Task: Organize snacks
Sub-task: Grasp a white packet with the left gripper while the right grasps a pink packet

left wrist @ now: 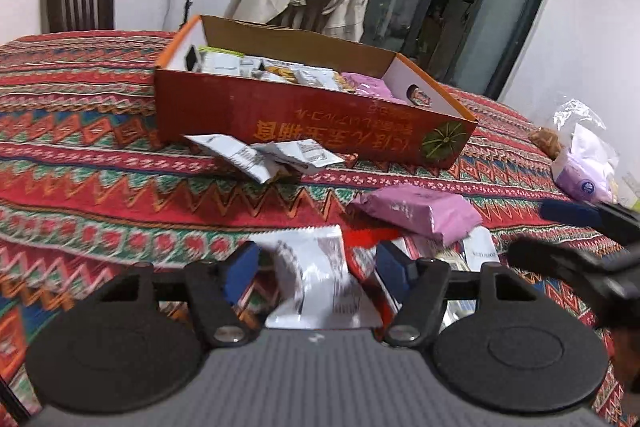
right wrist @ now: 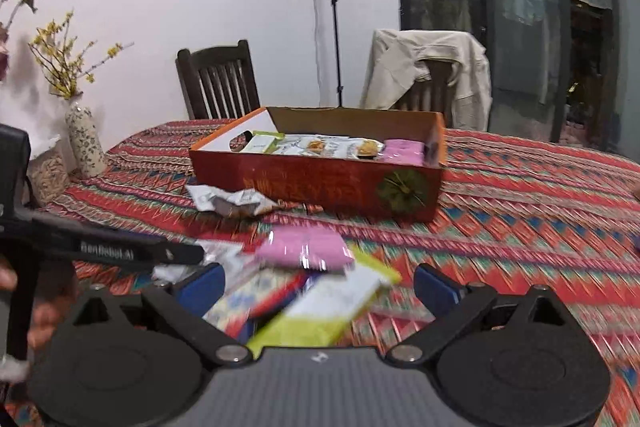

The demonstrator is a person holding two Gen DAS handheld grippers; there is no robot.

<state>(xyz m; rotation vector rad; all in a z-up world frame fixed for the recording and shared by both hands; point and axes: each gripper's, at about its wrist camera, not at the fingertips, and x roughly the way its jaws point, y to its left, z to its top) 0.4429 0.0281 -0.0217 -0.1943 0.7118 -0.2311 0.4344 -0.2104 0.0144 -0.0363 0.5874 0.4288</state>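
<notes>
Jaws first: in the left wrist view the left gripper stands parted, a white snack packet lying between its blue pads, apparently ungripped. It looks light, crinkly and slippery; pinching across its flat middle seems safest. A pink packet lies just beyond, the red box farther back. In the right wrist view the right gripper gapes wide over a yellow-green packet, pads clear of it.

Both cameras sit low behind their own jaws, looking forward and slightly down across the worktop. They share the red box ahead and the pink packet nearer in.
</notes>
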